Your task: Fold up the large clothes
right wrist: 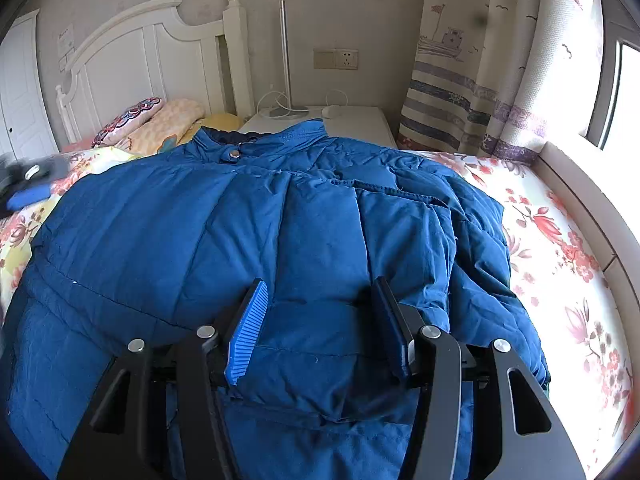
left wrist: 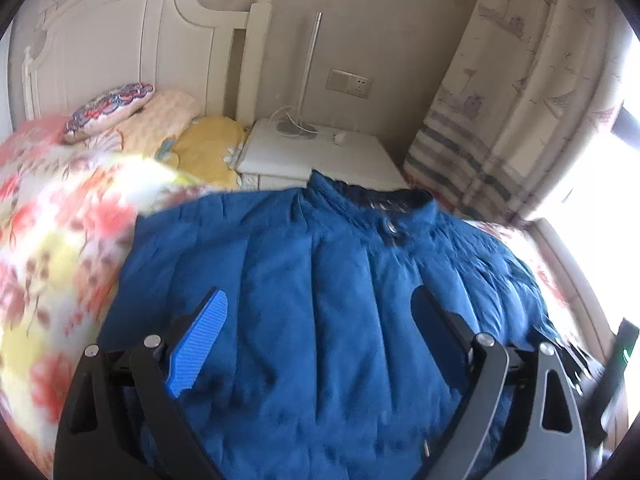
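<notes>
A large blue puffer jacket [left wrist: 320, 280] lies front up on the bed, collar toward the nightstand; it fills the right wrist view [right wrist: 200, 240] too. A sleeve [right wrist: 404, 216] is folded in over the jacket's right side. My left gripper [left wrist: 320, 300] is open, its jaws wide apart just above the jacket's lower body, holding nothing. My right gripper [right wrist: 320, 288] is open above the jacket near the folded sleeve's lower end, nothing between its fingers. The left gripper [right wrist: 28, 192] also shows blurred at the far left of the right wrist view.
The bed has a floral sheet [right wrist: 560, 248] and pillows [left wrist: 160, 120] by a white headboard [left wrist: 120, 40]. A white nightstand [left wrist: 320, 152] with a lamp stands behind the collar. A curtain [right wrist: 480, 80] and window ledge [right wrist: 592, 200] run along the right.
</notes>
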A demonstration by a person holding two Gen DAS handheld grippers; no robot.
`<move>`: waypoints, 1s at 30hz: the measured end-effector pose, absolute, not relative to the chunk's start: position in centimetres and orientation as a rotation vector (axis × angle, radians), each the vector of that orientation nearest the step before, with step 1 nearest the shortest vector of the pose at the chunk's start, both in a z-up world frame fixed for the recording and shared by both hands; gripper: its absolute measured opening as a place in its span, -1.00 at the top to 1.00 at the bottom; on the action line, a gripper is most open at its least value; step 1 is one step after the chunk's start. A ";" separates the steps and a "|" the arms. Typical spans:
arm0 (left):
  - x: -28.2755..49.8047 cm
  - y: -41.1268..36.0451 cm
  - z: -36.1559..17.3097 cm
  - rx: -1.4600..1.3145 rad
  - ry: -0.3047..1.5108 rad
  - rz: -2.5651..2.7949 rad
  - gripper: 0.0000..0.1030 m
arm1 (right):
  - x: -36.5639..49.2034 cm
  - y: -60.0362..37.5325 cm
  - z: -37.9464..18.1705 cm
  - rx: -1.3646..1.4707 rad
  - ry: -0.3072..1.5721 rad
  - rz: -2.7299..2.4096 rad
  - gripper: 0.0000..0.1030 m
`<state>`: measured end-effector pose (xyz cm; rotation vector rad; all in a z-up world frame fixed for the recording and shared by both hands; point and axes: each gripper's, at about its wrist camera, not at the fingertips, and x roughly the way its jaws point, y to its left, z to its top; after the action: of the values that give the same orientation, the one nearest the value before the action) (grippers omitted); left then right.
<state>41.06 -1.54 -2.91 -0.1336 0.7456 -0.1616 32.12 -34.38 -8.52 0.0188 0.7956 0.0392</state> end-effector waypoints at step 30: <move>46.1 -1.7 -9.2 -0.068 0.820 -0.103 -0.95 | 37.6 -33.5 -6.2 0.061 0.740 -0.062 -0.28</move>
<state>46.10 -1.69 -9.23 -0.0681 0.8196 -0.1030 37.59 -33.54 -6.18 0.0611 0.7396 -0.0621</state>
